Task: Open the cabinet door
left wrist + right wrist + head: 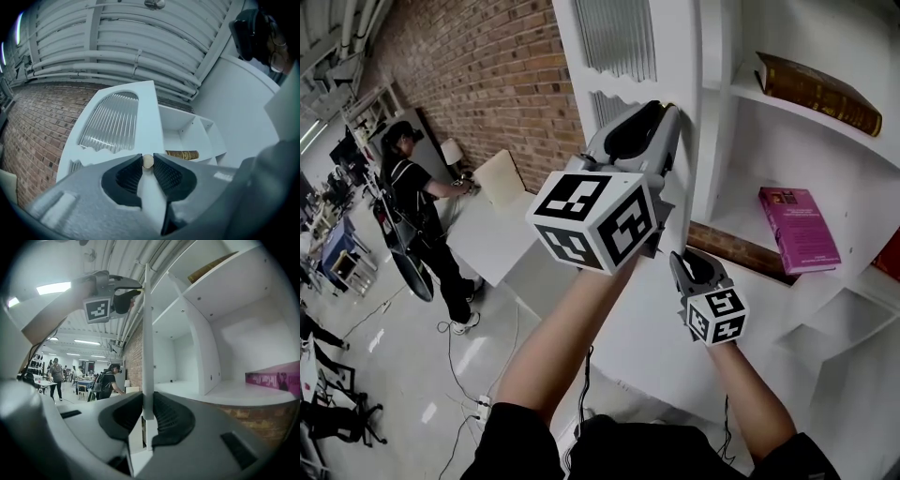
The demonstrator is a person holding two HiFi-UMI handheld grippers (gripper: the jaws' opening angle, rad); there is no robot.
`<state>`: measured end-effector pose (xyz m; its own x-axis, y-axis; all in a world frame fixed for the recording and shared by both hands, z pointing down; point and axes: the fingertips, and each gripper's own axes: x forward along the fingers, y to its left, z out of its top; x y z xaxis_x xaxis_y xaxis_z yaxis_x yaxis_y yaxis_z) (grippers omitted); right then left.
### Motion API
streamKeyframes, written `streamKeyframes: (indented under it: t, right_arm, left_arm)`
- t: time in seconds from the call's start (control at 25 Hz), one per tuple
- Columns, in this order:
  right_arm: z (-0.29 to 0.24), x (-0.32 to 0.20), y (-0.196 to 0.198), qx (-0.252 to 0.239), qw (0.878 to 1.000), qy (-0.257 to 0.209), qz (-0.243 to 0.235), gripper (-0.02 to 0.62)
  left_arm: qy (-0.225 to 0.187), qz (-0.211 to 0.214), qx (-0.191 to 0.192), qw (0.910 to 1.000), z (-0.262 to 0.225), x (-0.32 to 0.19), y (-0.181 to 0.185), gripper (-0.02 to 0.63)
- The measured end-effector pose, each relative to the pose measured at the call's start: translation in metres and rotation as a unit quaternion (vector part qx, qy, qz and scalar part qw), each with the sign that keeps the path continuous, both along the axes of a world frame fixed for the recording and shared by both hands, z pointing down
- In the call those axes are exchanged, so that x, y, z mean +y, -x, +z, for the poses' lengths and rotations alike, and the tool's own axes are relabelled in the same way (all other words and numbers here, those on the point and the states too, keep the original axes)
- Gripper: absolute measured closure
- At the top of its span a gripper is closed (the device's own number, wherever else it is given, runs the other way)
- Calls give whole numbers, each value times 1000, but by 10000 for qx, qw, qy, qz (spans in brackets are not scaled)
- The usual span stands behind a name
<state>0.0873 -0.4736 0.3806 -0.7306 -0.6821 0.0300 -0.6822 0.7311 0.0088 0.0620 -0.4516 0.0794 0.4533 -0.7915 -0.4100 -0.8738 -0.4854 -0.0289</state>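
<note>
**A:** What's the biggest thing here?

**B:** A white cabinet (717,112) set against a brick wall (497,75), with its shelves in plain sight. Its door (670,56), which has a ribbed glass pane, stands out from the shelves, open.

**A:** And the left gripper (670,117)?

**B:** It's high on the door and tilted a little upward. Its jaws are drawn in narrow, with the pads pressing on either side of the small round knob (147,161).

**A:** What about the right gripper (147,404)?

**B:** It's lower down, beneath the left one and pointing level. Its jaws are clamped on the door's thin edge, and the panel runs upright between the pads.

**A:** So where is the door relative to them?

**B:** It's caught in both. The knob sits at the left gripper's fingertips, and the edge rises straight up out of the right gripper's grip toward the left one above.

**A:** Is there anything smaller?

**B:** A pink book (797,230) lies on the lower shelf and a brown book (816,89) on the shelf above. Both are to the right of the door, and neither gripper touches them.
</note>
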Motion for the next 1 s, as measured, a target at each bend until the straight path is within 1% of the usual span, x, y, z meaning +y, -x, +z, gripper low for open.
streamKeyframes:
  t: [0.36,0.56,1.0]
  right_arm:
    - [3,22,13,20,9996,73,273,529]
    - [3,33,29,80,9988,112,461,532]
    - [4,68,66,63,9950,130,984,534]
  left_arm:
    - [-8,335,137,9993,3,20,15,526]
    - [18,595,233,9980,2,29,33,526]
    - [94,1161,189,9930,4,58,71,523]
